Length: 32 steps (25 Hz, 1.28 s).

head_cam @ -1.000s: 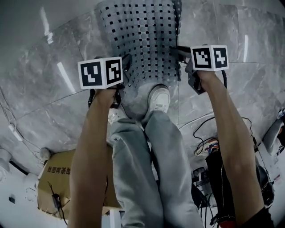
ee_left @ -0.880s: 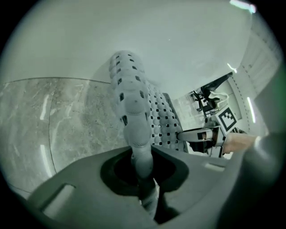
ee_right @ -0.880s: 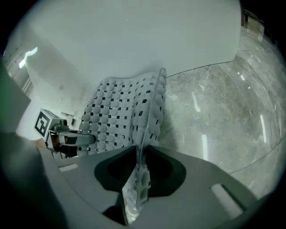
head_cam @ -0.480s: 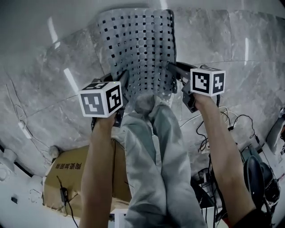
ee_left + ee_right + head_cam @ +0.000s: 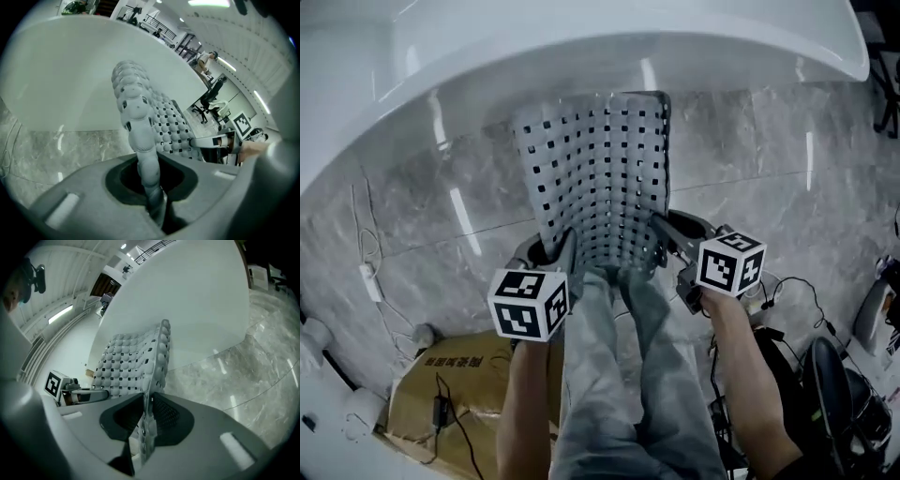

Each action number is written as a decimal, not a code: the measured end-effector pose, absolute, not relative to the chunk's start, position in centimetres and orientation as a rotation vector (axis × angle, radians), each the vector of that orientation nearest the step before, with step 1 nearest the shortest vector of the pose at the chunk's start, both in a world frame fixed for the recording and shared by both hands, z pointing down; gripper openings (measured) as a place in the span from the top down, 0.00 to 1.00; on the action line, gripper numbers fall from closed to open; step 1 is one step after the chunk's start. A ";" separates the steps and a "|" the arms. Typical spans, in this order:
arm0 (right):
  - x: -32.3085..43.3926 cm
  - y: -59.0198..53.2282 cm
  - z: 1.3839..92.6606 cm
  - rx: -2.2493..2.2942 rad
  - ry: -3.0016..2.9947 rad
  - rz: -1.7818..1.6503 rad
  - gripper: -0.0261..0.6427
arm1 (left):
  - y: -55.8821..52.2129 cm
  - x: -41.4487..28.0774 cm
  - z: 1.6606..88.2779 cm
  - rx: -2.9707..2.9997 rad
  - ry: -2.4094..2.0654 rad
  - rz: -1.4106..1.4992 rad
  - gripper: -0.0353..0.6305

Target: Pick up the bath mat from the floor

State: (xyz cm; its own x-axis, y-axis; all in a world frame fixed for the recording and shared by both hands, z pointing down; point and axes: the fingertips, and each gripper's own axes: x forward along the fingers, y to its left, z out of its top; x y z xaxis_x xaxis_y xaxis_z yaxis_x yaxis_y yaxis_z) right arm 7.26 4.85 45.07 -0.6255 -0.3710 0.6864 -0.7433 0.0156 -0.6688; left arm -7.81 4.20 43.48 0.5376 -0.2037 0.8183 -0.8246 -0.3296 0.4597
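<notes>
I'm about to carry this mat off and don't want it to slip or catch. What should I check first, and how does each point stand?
1. Left tongs shut on the bath mat: ok, its edge is pinched between the jaws.
2. Right tongs shut on the mat: ok, the opposite edge is pinched.
3. Mat spread between the two grips, not folded: ok.
4. Far edge clear of the white tub: cannot tell.
5. Floor free underfoot: not ok, cables lie at the right and a cardboard box at the left.

Mock bathroom in an office — tub [image 5: 581,47], marble floor [image 5: 825,187], desk chairs [image 5: 210,96].
</notes>
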 end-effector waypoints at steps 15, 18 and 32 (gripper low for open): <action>3.7 2.5 13.1 1.164 -2.363 1.306 0.86 | 3.5 -11.5 12.5 2.068 -1.114 0.628 0.88; 3.3 1.4 5.8 1.186 -2.470 1.188 0.86 | 2.4 -11.8 5.5 2.134 -1.197 0.573 0.88; 1.1 -4.9 -24.4 1.282 -2.955 0.455 0.86 | -3.4 -14.5 -24.5 2.583 -1.569 0.258 0.88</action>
